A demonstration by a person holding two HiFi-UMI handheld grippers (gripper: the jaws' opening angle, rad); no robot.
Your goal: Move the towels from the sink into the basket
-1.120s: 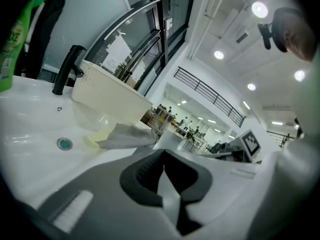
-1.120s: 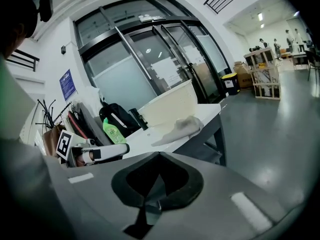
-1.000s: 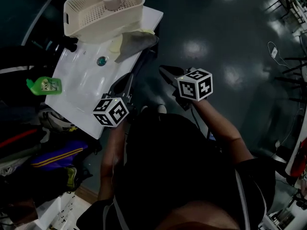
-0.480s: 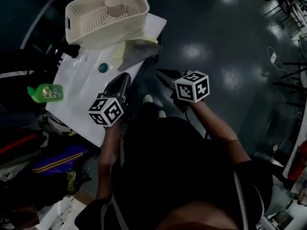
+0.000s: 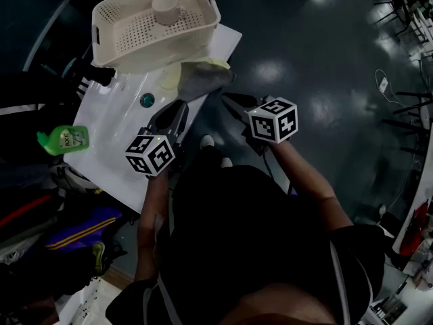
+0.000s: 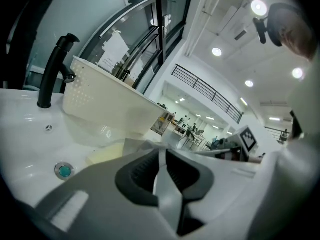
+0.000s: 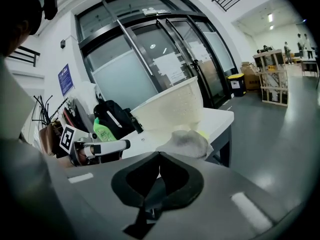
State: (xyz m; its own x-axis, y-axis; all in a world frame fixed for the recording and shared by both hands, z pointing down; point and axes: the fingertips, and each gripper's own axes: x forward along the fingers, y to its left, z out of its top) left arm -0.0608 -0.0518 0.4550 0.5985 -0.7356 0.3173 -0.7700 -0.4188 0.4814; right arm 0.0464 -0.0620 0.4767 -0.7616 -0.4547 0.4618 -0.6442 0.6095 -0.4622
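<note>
A grey towel [image 5: 203, 80] and a yellow towel [image 5: 172, 80] lie bunched at the white sink's [image 5: 122, 124] right rim, just below the cream basket [image 5: 152, 29]. My left gripper [image 5: 173, 112] hovers over the sink's near edge, short of the towels. Its jaws have just been opening to a narrow slit [image 6: 161, 150] with nothing between them. My right gripper [image 5: 233, 103] is shut and empty, off the sink's right side over the floor. From the right gripper view [image 7: 160, 154] the grey towel [image 7: 187, 141] lies straight ahead.
A cup [image 5: 166, 7] stands inside the basket. A black faucet [image 6: 52, 71] rises at the sink's left, with the drain [image 5: 147, 100] near the towels. A green bottle [image 5: 64, 139] lies on the sink's left rim. Bags and clutter crowd the floor at left.
Both grippers have moved forward toward the towels. The left one now reaches over the sink's edge, and its jaws have parted slightly.
</note>
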